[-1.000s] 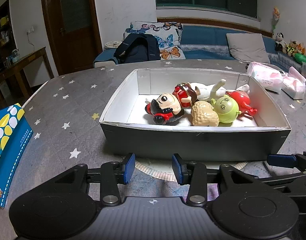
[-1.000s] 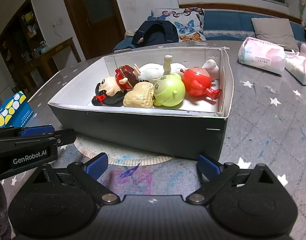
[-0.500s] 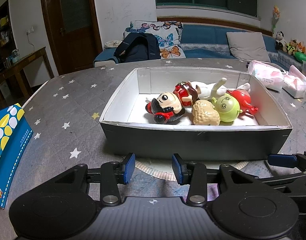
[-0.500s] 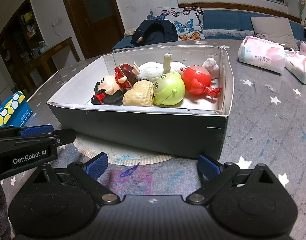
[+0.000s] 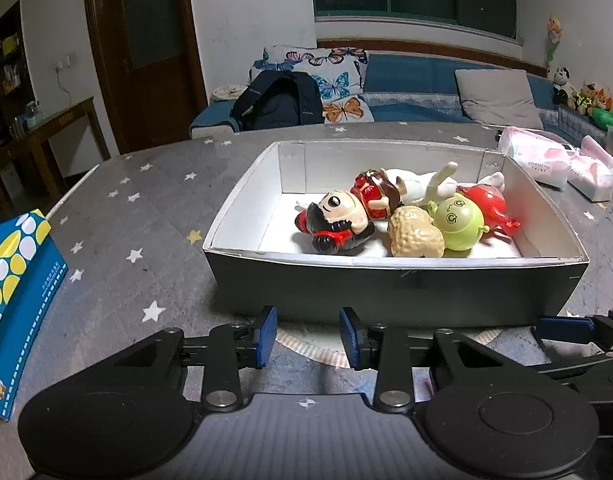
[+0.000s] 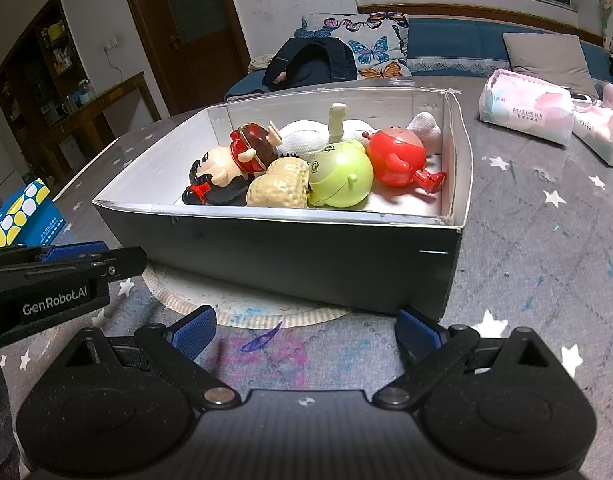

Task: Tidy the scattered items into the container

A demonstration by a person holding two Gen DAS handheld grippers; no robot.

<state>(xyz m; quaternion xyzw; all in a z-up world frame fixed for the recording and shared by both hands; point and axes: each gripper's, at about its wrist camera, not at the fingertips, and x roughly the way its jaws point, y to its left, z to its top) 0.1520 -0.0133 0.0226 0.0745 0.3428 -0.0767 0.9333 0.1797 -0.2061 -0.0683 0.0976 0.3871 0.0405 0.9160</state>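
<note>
We see the dark cardboard box with a white inside [image 5: 394, 284] standing on the grey star-patterned table [image 5: 146, 216], partly on a round paper mat [image 6: 242, 304]. In it, from left to right, lie a black-haired doll figure [image 5: 338, 220], a beige knobbly toy [image 5: 414, 236], a green round toy [image 5: 458, 220] and a red round figure [image 5: 488, 204], with a white stuffed animal [image 5: 422, 184] behind them. A blue dotted carton [image 5: 14, 280] lies far left of the box; two soft tissue packs [image 6: 526, 108] lie to its right, further back.
</note>
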